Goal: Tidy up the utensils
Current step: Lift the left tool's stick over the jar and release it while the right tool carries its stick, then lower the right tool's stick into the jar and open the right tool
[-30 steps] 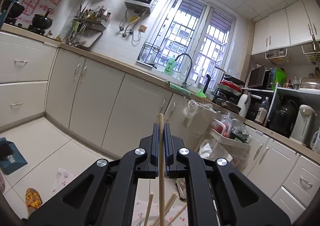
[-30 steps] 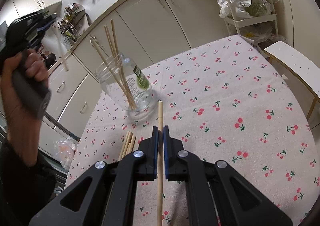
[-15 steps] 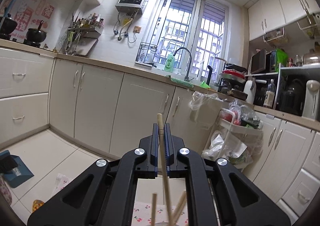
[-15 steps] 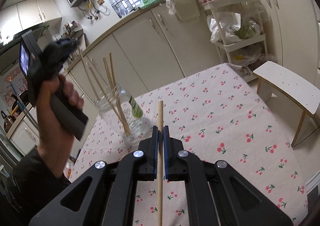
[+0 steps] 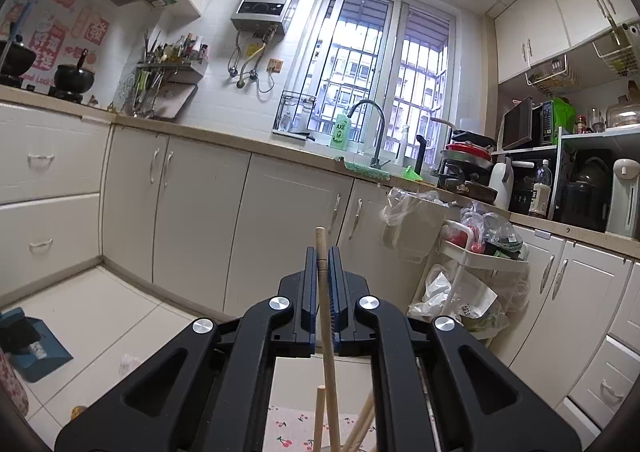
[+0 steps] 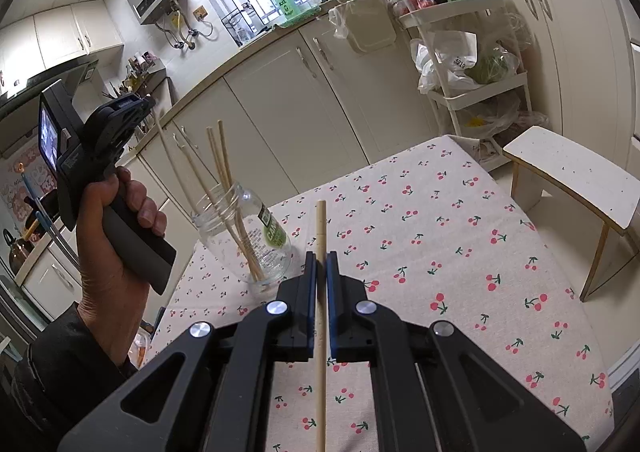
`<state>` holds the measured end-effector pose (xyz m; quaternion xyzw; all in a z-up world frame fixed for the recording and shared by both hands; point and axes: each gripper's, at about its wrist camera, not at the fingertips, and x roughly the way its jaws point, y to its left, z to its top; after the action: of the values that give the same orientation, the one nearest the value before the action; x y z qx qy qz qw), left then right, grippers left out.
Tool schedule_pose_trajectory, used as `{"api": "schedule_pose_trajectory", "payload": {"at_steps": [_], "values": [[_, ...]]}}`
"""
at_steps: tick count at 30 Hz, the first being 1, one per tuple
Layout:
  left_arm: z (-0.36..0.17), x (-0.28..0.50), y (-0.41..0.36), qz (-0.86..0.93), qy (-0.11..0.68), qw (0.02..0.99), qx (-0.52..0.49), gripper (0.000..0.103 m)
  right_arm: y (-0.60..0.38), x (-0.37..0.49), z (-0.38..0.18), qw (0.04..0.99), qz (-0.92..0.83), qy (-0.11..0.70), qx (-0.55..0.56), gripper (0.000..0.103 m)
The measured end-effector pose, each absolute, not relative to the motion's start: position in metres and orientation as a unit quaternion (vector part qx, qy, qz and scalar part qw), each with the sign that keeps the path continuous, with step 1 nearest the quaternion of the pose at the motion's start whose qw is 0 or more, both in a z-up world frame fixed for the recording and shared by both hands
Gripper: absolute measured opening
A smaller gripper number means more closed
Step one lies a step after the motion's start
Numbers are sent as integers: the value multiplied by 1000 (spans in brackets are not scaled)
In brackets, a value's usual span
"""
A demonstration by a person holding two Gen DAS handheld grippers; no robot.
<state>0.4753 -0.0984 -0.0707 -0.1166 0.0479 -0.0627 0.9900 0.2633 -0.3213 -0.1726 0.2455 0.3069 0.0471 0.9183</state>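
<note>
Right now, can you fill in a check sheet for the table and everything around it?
Surface: table under a cherry-print cloth, mostly bare.
Job's things: glass jar tilted near the table's far left corner, several chopsticks standing in it.
Clutter: nothing seen on the cloth.
Grippers: left gripper shut on one chopstick, above the jar; right gripper shut on another chopstick over the table.
Cables: nothing seen by the table; hoses hang under the wall heater.
Surroundings: white stool beside the table, trolley with bags, kitchen cabinets, sink tap.
</note>
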Motion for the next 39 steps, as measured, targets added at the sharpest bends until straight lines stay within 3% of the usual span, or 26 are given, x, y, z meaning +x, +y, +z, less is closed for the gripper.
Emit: {"api": "schedule_pose_trajectory", "payload": {"at_steps": [13,26,28,30,31,39], "values": [[-72,477,-101,-59,46,991,-112,5,-319,262,-173,916,54,310,251,6],[-106,450,-103,-117,132,984,-32,6,-314,277,-150,928,46,270,253,6],[-107,439,-98,-121,139,983,-27,14,-310,288,-135,934,46,246,254,6],[-109,423,-87,-113,141,983,-25,40,-308,299,-121,939,46,223,257,6],[-110,417,-83,-109,140,984,-28,46,-306,305,-113,942,45,210,260,6],[-148,366,-27,-76,203,974,-68,56,-288,355,-66,951,48,137,272,6]]}}
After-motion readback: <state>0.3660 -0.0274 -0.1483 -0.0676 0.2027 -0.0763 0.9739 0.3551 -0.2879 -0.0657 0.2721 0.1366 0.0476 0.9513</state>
